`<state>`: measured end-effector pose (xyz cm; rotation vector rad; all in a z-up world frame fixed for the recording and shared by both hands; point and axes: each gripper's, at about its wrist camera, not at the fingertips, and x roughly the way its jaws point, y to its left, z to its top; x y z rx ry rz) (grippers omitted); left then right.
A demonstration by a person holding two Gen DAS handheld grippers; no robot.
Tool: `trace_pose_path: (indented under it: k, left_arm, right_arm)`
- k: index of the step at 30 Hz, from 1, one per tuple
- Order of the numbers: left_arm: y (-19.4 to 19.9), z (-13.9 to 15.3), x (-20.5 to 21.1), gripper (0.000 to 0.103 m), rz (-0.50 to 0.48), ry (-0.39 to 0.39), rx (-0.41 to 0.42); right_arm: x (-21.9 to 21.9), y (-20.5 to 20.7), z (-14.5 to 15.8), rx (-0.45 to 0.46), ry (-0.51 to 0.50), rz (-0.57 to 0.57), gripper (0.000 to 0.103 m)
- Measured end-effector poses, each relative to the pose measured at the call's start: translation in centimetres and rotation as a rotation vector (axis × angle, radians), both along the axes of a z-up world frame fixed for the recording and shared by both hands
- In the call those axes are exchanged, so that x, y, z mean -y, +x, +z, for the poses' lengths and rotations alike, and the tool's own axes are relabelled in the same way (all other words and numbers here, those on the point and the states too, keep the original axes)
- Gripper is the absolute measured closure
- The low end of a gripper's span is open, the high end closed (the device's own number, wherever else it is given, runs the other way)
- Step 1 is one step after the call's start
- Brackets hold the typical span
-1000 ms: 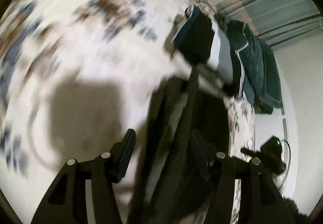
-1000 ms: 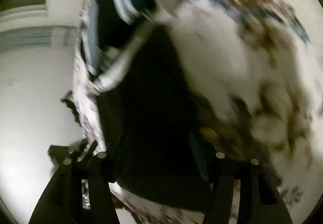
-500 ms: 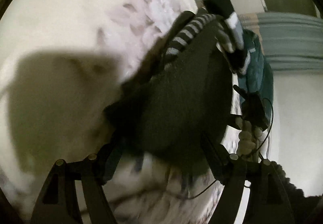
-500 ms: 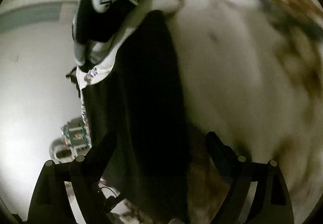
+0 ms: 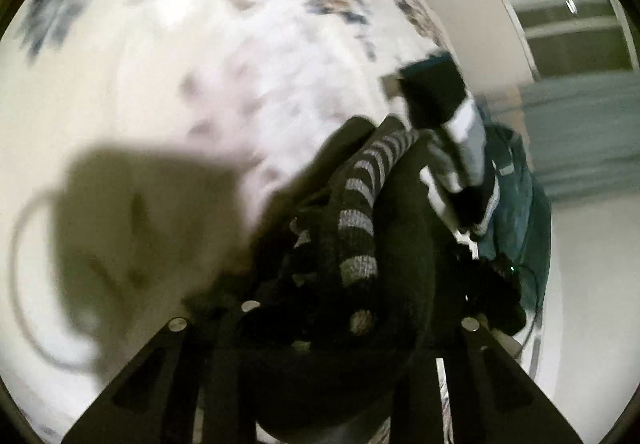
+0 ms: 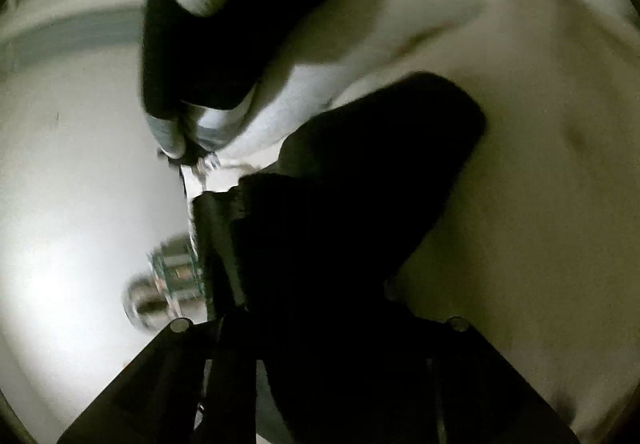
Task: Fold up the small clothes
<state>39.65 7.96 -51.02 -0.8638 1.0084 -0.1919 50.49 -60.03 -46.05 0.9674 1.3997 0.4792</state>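
A dark garment with a grey-striped part [image 5: 360, 220] lies bunched on a white patterned blanket [image 5: 200, 64]. It fills the space between the fingers of my left gripper [image 5: 324, 328], whose fingertips are hidden under the cloth. In the right wrist view the same black garment [image 6: 360, 204] covers my right gripper [image 6: 320, 324], and its fingertips are hidden too. Both views are blurred.
A stack of folded dark and white clothes [image 5: 452, 116] and a teal garment [image 5: 516, 196] lie at the blanket's far right edge. In the right wrist view folded clothes [image 6: 208, 24] sit at the upper left, with pale floor [image 6: 80, 184] beyond the edge.
Both grippers have moved down and into the dark garment. The cloth now covers the fingertips that showed wide apart half a second ago.
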Motion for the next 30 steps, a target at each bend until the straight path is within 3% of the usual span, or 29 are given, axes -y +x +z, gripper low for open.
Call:
trace_pose_path:
  k: [6,8,11,12,16,18,23,26,30]
  left_arm:
    - [5.2,2.3,-0.8,0.081,-0.236,-0.033,-0.018]
    - [7.6,0.8,0.6,0.079,-0.355,-0.051,-0.109]
    - [9.4,-1.6,2.9,0.063,-0.460,0.017,-0.209]
    - [9.7,-2.1,3.5,0.053,-0.467,0.046,-0.218]
    - [9.1,-1.4,3.4,0.049,-0.420,0.021,-0.190]
    - [7.9,-0.2,2.8,0.048,-0.383,0.003,-0.165]
    - [2.5,4.6,-0.5,0.029,-0.275,-0.012,-0.080]
    - [-0.8,5.6,-2.6,0.025,-0.211,-0.046,-0.099]
    - [-3.5,5.2,-3.4,0.025,-0.186,0.084,-0.136]
  right_arm:
    - [1.5,-13.5,5.0,-0.055,0.014,-0.241,0.088]
    - [0.9,-19.7,5.8,-0.101,-0.006,-0.309,0.088]
    - [0.0,-25.8,4.4,-0.191,-0.028,-0.356,0.087]
    - [0.4,-27.2,3.4,-0.223,-0.038,-0.385,0.083]
    - [2.9,-29.6,0.4,-0.342,-0.016,-0.469,0.046]
    - [3.7,-30.6,0.2,-0.362,-0.001,-0.466,0.046]
    - [5.5,-33.7,2.4,-0.398,-0.022,-0.320,0.046]
    - [6.5,-35.4,4.7,-0.422,-0.061,-0.242,0.046]
    - [6.8,-32.9,7.7,-0.356,-0.198,-0.144,0.041]
